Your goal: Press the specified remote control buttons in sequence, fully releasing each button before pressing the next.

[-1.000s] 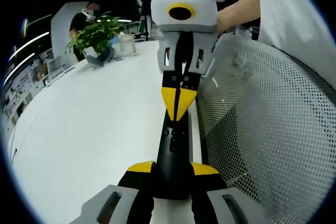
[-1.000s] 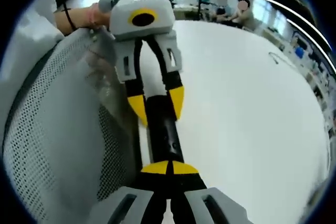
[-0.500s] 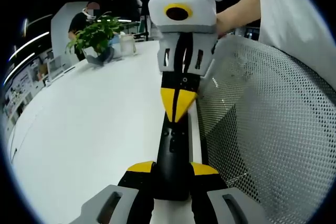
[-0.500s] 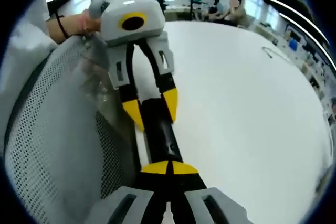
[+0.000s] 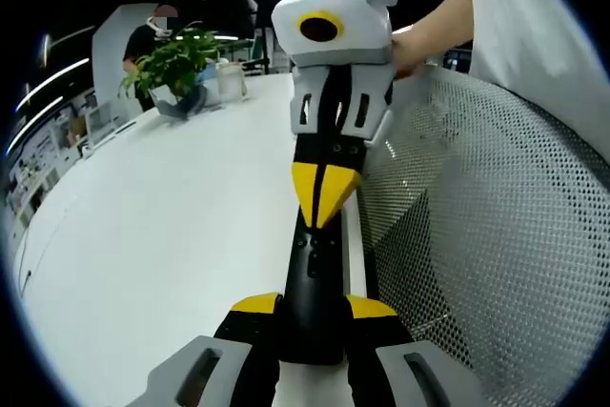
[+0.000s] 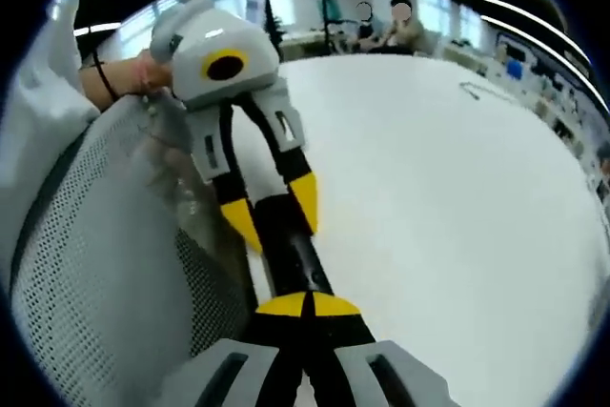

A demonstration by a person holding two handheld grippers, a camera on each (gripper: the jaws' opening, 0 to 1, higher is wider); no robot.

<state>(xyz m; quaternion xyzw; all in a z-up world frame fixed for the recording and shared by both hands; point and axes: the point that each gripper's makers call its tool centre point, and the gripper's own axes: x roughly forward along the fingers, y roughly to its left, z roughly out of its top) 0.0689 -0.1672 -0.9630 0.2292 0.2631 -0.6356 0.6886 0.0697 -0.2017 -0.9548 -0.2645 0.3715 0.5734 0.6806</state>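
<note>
Views face each other closely along remote control (image 5: pixel 315 283), sharing table (image 5: pixel 172 226).

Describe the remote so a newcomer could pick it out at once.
Start at the big white table and go to its edge beside the grey mesh chair back. There the remote control lies, a long, slim black bar clamped at one end between the left gripper and its yellow-tipped fingers. It is the one black thing on the white top.

In the left gripper view the right gripper (image 5: pixel 324 202) now sits a little higher over the black remote (image 5: pixel 315 278), its closed yellow tips seemingly easing off the buttons. The right gripper view tilts, showing more white table (image 6: pixel 448 188).
</note>
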